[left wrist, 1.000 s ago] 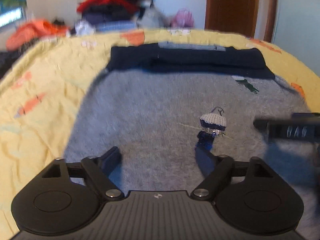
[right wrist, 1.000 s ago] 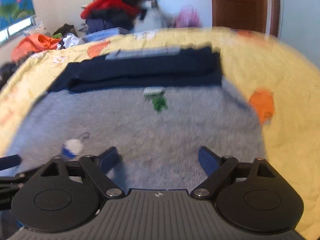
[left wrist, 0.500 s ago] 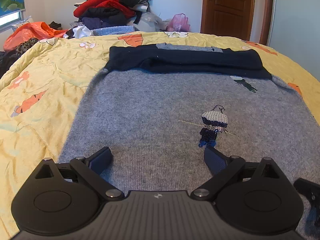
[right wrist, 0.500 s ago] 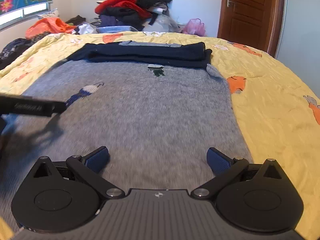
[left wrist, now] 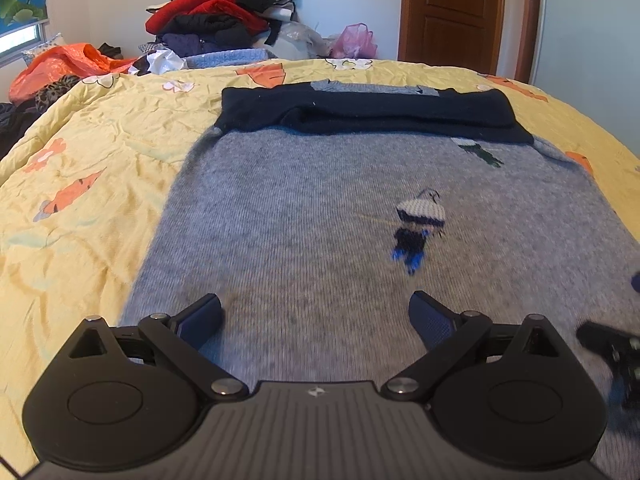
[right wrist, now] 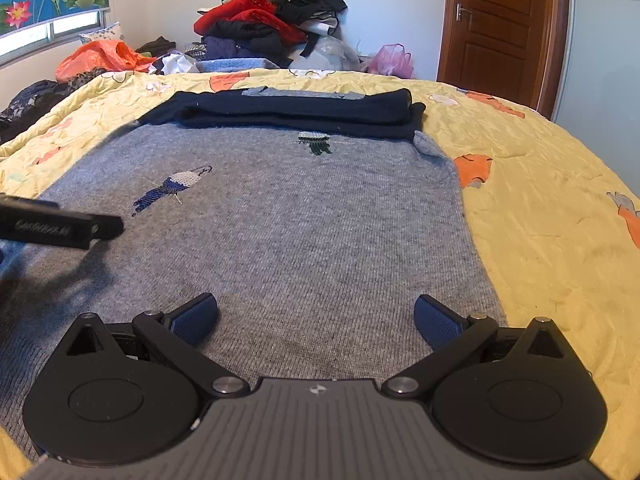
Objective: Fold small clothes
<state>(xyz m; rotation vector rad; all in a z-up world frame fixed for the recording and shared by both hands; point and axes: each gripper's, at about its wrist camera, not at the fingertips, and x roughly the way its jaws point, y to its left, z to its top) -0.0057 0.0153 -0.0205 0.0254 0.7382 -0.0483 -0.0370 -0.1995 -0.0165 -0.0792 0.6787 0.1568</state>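
Left wrist view first: yellow quilt (left wrist: 100, 184) with orange flower prints covers the bed and fills most of the shot. On top of it, a grey knit sweater (left wrist: 320, 208) is spread flat, running from 6 o'clock up toward 12, with its navy sleeves (left wrist: 360, 114) folded across the top edge. Behind the bed at 12 there's a messy clothes pile (left wrist: 224, 12), and a brown door (left wrist: 452, 12) at about 1 o'clock. On the sweater, a little knitted blue-and-white figure (left wrist: 418, 228) sits at roughly 3 o'clock of centre, and a smaller green motif (left wrist: 480, 152) is up near the navy band.

Left gripper (left wrist: 316, 316) is down at 6 o'clock over the sweater's lower part, jaws spread wide, nothing between the blue pads (left wrist: 200, 320).

Right wrist view: right gripper (right wrist: 316, 318) is in the same pose at 6 o'clock, released, pads apart over bare grey knit near the sweater's right edge. The other tool's black finger pokes in at 9 o'clock.
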